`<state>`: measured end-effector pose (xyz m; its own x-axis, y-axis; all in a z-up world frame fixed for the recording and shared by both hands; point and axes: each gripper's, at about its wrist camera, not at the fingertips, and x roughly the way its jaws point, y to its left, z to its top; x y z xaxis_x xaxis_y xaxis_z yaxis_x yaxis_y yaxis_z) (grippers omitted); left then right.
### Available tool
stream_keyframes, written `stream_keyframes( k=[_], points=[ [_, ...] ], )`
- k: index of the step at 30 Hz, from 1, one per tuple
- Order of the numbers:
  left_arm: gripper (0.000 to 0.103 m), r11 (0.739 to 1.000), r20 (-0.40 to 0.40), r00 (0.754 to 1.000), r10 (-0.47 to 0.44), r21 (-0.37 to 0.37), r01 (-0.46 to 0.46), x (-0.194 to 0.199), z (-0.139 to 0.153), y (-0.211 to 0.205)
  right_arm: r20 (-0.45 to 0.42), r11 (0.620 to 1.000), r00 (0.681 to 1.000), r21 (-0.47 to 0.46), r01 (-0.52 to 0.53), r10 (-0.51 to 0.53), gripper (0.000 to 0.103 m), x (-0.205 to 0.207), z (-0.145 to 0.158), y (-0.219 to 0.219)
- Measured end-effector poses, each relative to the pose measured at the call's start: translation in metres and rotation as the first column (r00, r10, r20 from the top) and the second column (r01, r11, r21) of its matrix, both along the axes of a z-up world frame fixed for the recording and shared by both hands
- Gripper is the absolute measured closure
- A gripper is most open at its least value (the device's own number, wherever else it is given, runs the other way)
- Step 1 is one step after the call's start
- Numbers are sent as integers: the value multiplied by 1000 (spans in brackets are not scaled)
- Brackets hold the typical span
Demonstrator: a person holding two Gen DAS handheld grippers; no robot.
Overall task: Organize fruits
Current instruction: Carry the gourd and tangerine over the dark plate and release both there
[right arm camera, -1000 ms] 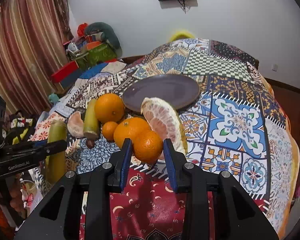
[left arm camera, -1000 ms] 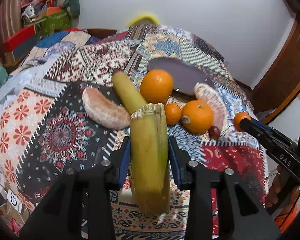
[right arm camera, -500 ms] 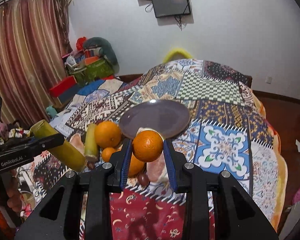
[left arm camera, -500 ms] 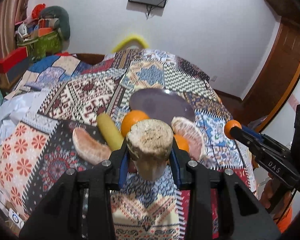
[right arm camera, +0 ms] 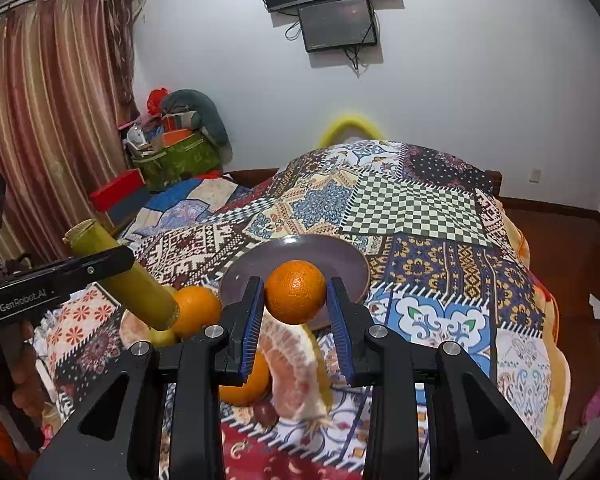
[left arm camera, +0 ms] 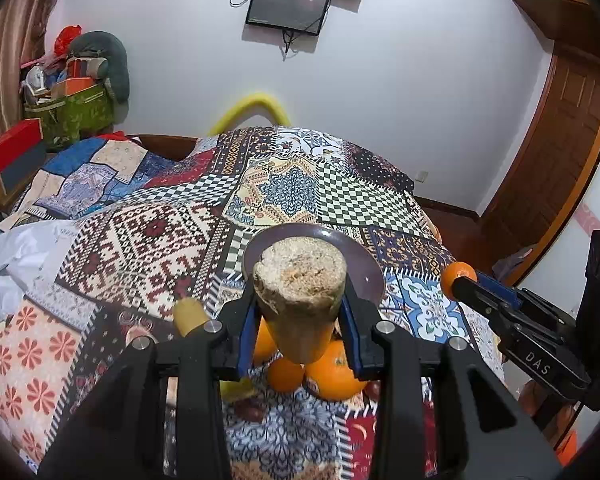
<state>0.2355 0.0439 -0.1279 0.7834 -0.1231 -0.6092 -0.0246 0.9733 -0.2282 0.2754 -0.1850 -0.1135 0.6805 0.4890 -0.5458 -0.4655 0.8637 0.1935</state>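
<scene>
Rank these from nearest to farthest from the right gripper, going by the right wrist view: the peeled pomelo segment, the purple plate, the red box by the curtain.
1. Peeled pomelo segment: just below the right gripper, which is shut on a small orange.
2. Purple plate: straight ahead on the quilt, behind the orange.
3. Red box: far left, by the curtain.

Home bedroom, from what I see. A bed (right arm camera: pixel 420 216) fills most of both views, covered by a patchwork quilt (left arm camera: pixel 160 236) in many prints. Striped curtains (right arm camera: pixel 48 120) hang on the left. Two dark screens (right arm camera: pixel 332 4) are mounted on the white wall (right arm camera: pixel 480 80), cables dangling below. A corner pile (left arm camera: pixel 76 80) of boxes, bags and a cushion; wooden door (left arm camera: pixel 560 152) on the right.
</scene>
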Motion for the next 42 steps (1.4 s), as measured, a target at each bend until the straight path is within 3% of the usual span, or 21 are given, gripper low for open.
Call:
stream_keyframes(
  k=[19,35,42],
  points=[
    [67,996,-97,992,-79,43,84,75,-39,-21,-54,999,998,-33,-31,29,73,60,-29,13],
    [67,995,-196,975,-104,-24,101,132,-70,-19,-113,996,992,-69,-64,56,73,98,-50,29],
    [67,995,-195,976,-96,-49,89,153,-75,-16,-135,992,989,-102,-75,61,73,117,-62,39]
  ],
)
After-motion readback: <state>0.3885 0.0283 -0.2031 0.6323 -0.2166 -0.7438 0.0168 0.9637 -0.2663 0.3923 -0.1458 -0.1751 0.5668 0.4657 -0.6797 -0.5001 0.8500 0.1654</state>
